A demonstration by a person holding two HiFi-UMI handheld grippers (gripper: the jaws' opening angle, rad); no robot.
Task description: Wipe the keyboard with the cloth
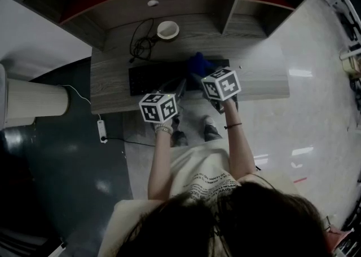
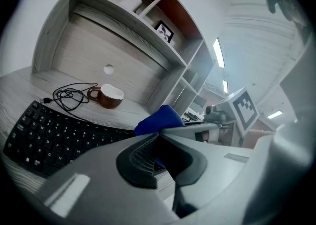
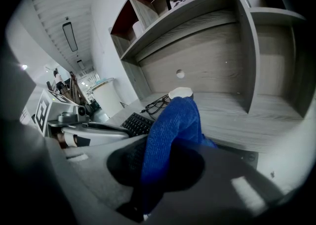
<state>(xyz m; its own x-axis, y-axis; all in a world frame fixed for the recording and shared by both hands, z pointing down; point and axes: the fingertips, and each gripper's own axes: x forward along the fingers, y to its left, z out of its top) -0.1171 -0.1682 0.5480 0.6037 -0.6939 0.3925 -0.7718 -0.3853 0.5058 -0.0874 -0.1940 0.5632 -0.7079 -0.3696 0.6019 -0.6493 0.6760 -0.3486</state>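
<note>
right gripper (image 3: pixel 159 166) jaws tight on the blue cloth (image 3: pixel 175 123), left gripper (image 2: pixel 159 139) jaws together, brown mug (image 2: pixel 106 95) behind keyboard (image 2: pixel 54 132)

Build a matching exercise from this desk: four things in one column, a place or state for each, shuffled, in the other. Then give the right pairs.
Things
1. blue cloth
2. keyboard
3. mug
4. cable

Places or states
A. coiled loosely beside the mug's handle
B. clamped between the jaws of the right gripper
C. black, lying flat near the front of the desk
D. brown outside, white inside, standing towards the back of the desk

Pairs: 1-B, 2-C, 3-D, 4-A
</note>
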